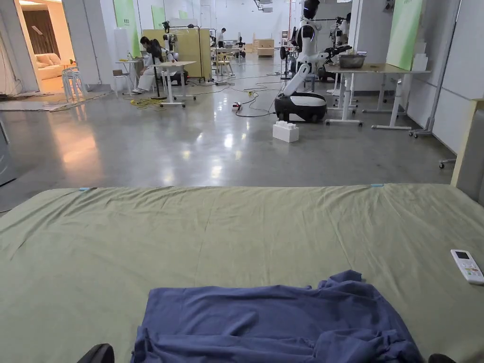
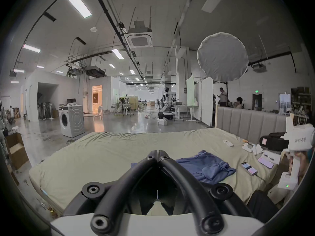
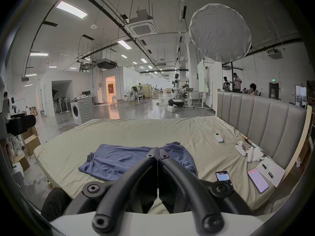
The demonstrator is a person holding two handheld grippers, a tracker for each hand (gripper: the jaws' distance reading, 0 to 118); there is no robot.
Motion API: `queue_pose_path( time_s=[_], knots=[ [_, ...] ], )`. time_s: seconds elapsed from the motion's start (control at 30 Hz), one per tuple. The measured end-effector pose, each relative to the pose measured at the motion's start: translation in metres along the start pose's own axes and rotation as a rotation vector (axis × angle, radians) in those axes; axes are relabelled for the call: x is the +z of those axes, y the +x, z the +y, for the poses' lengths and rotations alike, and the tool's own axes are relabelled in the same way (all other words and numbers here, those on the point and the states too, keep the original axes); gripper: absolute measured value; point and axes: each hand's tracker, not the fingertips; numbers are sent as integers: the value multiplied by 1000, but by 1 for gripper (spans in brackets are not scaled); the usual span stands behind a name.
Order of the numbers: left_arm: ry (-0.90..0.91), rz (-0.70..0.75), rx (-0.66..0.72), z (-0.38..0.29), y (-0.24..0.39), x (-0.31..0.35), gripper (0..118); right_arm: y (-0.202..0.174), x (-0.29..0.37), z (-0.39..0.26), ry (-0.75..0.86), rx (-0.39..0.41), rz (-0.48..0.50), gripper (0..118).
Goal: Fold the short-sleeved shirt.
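Note:
A blue short-sleeved shirt point(image 1: 279, 321) lies crumpled on the olive-green bed sheet point(image 1: 236, 227), near the bed's front edge. In the left gripper view my left gripper point(image 2: 158, 152) hangs above the bed, jaws closed tip to tip with nothing between them, and the shirt point(image 2: 204, 166) lies just beyond and to its right. In the right gripper view my right gripper point(image 3: 157, 150) is also shut and empty, raised over the near part of the shirt point(image 3: 119, 161). The right gripper's white body point(image 2: 293, 147) appears at the far right of the left gripper view, held by a hand.
A white remote point(image 1: 467, 266) lies on the sheet at the right. Two phones point(image 3: 223, 177) point(image 3: 258, 180), a notepad with a pen point(image 3: 269, 170) and white controllers point(image 3: 243, 150) sit by the padded headboard point(image 3: 255, 113). A washing machine point(image 2: 72, 123) stands left of the bed.

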Motion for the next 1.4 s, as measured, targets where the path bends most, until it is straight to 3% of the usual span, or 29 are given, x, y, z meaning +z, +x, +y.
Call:
queue_pose_path(
  time_s=[0.23,0.5,0.53,0.63,0.67,0.8,0.93,1.0,1.1,1.13,1.2,1.27,1.4],
  knots=[
    [-32,-9,-6,-2,-9,-11,0,4,0,2,4,-29,8,0],
    [-161,28,100,-19,-38,-51,0,4,-5,-7,-30,-21,23,0],
    [-188,20,123,-25,-44,-60,4,6,-6,-10,-41,-27,24,0],
    [-332,-20,309,-54,-65,-102,61,10,-14,-23,-103,-63,45,0],
    [-401,-32,374,-67,-72,-118,68,11,-15,-27,-114,-65,41,0],
    [-541,-5,477,-119,-89,-178,68,17,-16,-42,-162,-64,22,0],
    [-703,83,445,-169,-97,-243,68,30,-13,-57,-204,-82,4,0],
    [-779,115,446,-188,-102,-266,68,39,-12,-64,-233,-68,-49,0],
    [-867,164,426,-208,-101,-289,63,55,-13,-71,-273,-114,-89,0],
    [-888,180,438,-212,-99,-291,55,59,-14,-73,-287,-141,-109,0],
    [-865,214,319,-210,-87,-290,37,67,-15,-77,-299,-177,-124,0],
    [-856,168,223,-204,-74,-288,12,74,-19,-84,-306,-205,-136,0],
    [-899,135,101,-214,-58,-298,10,82,-50,-86,-351,-230,-119,1]
  ],
)
